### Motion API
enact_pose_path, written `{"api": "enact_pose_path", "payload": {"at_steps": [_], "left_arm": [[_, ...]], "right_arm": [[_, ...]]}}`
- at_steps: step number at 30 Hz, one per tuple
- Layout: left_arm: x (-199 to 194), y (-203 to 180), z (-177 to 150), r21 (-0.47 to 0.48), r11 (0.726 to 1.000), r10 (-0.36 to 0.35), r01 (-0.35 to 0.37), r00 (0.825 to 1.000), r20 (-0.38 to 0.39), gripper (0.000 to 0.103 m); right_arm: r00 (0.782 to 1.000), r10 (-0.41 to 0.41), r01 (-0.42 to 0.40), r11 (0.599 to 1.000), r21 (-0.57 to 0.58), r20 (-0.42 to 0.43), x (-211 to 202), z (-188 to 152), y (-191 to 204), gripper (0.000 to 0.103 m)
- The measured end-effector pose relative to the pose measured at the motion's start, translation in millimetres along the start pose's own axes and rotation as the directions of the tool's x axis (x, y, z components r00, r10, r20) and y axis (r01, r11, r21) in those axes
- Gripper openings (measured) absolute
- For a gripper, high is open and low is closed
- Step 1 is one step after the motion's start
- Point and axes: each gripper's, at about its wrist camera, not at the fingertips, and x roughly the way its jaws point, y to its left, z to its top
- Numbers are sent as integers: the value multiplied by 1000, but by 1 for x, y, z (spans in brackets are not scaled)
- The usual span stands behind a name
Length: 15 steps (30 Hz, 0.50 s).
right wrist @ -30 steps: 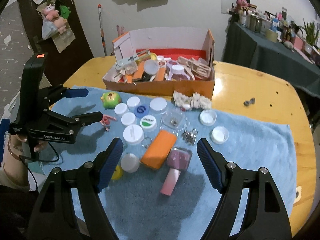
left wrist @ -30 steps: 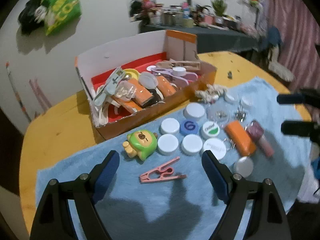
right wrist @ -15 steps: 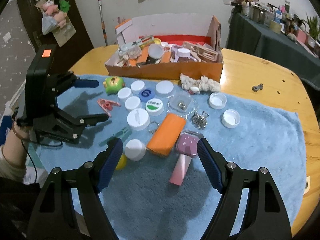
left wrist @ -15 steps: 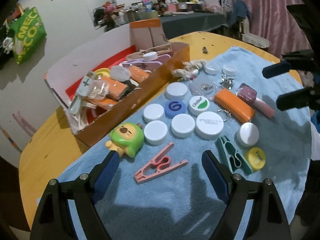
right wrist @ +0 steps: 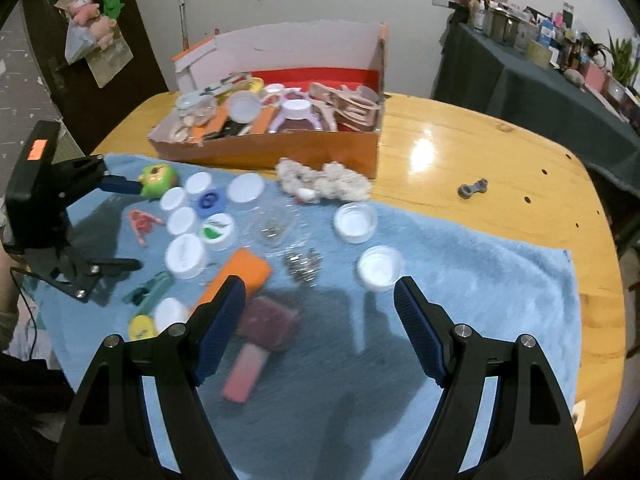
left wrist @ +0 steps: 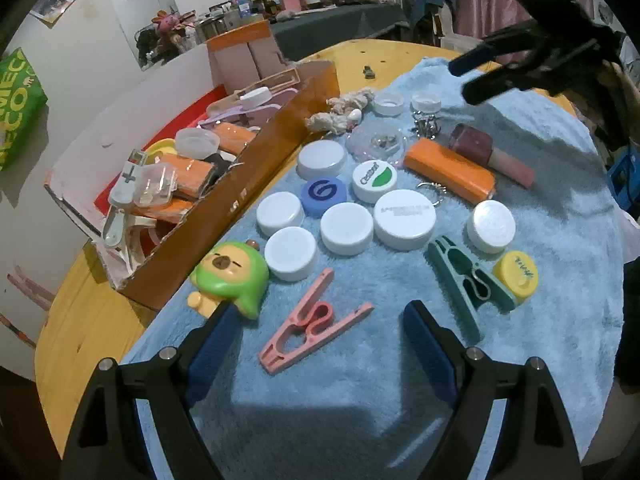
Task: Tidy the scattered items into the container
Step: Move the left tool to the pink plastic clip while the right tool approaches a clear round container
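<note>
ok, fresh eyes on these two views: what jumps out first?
The open orange cardboard box at the back of the round wooden table, already heaped with clips and lids. In front of it, a cluster of round white plastic bottle caps on the fluffy blue towel. Nearest the open left gripper: a green-hooded capybara toy and a pink plastic clothes peg.

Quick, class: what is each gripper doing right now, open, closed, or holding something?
Left gripper: open, holding nothing, above the pink clothes peg.
Right gripper: open, holding nothing.

A round wooden table [right wrist: 480,168] stands before white walls [right wrist: 320,4]; a cluttered dark-draped sideboard [right wrist: 532,92] is right.
</note>
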Motion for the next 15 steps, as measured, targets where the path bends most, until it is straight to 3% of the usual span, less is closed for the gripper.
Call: {"api": "enact_pose_path", "payload": {"at_steps": [7,15], "left_arm": [[-2,5,0,21,998,-59,59,998,19,86],[-10,-4,-6,129,982,-145,139,989,38,86]], "right_arm": [[998,-31,31,999,-7,-46,24,7,-20,76],[998,3,-3,1000,-9,-61,33,13,-22,76]]}}
